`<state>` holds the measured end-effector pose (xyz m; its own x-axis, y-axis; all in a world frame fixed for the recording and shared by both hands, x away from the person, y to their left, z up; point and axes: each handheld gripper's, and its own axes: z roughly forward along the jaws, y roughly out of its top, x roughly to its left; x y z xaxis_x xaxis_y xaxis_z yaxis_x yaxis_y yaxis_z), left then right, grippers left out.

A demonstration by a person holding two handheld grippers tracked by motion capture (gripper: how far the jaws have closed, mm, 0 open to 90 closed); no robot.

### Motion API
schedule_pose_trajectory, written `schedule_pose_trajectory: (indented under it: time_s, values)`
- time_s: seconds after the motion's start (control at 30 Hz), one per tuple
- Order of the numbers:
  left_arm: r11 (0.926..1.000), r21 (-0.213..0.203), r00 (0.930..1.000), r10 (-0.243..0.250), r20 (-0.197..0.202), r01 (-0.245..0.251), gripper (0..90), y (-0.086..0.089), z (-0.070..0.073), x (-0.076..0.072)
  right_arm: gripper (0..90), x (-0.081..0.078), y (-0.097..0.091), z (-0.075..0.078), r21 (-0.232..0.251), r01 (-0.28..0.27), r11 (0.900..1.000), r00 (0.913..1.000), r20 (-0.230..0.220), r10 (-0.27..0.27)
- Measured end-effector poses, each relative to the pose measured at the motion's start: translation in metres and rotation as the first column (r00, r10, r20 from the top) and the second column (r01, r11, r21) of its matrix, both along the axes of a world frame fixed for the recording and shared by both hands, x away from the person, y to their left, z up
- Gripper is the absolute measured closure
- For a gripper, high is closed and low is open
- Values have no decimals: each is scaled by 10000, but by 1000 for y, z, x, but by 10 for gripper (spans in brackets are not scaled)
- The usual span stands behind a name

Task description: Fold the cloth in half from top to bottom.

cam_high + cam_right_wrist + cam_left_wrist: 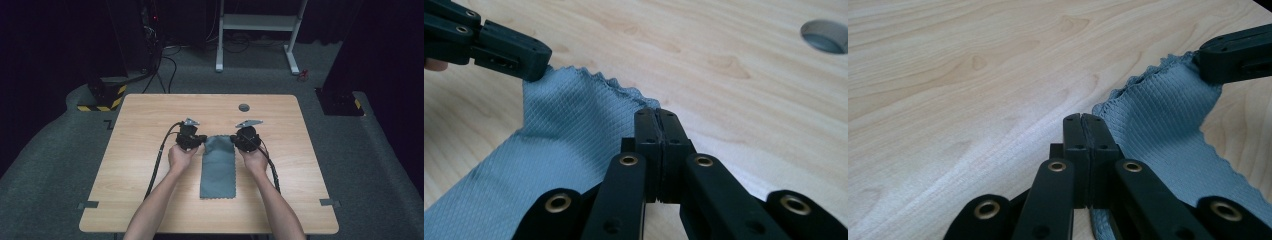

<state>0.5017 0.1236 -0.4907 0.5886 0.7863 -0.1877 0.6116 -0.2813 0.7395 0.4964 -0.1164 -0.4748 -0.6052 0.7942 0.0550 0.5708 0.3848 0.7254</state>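
A grey-blue cloth (218, 167) lies as a long folded strip down the middle of the wooden table (145, 120). My left gripper (201, 142) is shut on the strip's far left corner. In the left gripper view its jaws (1082, 120) are pressed together with the scalloped cloth edge (1158, 110) running out from them. My right gripper (233, 141) is shut on the far right corner. In the right gripper view its jaws (656, 114) are closed at the cloth's edge (569, 130). The far end of the cloth is lifted slightly between the two grippers.
A round cable hole (244, 107) sits in the table beyond the grippers, also seen as a grey-rimmed hole (826, 36). Black cables trail from both grippers toward the near edge. A white desk frame (255, 22) and a yellow-striped stand base (102, 97) stand on the floor behind.
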Motion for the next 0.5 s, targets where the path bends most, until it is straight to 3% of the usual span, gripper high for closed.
schedule_pose_trajectory:
  time_s: [0.13, 0.5]
  values:
    - [9996, 259, 9999, -152, 61, 151, 893, -2, -2, -3, 896, -4, 0, -3, 31, -158, 9999, 9999, 7, 158]
    - [9987, 129, 9986, -486, 185, 484, 893, -1, -3, -16, 895, -17, -5, -15, -1, -402, 9992, 9991, -148, 402]
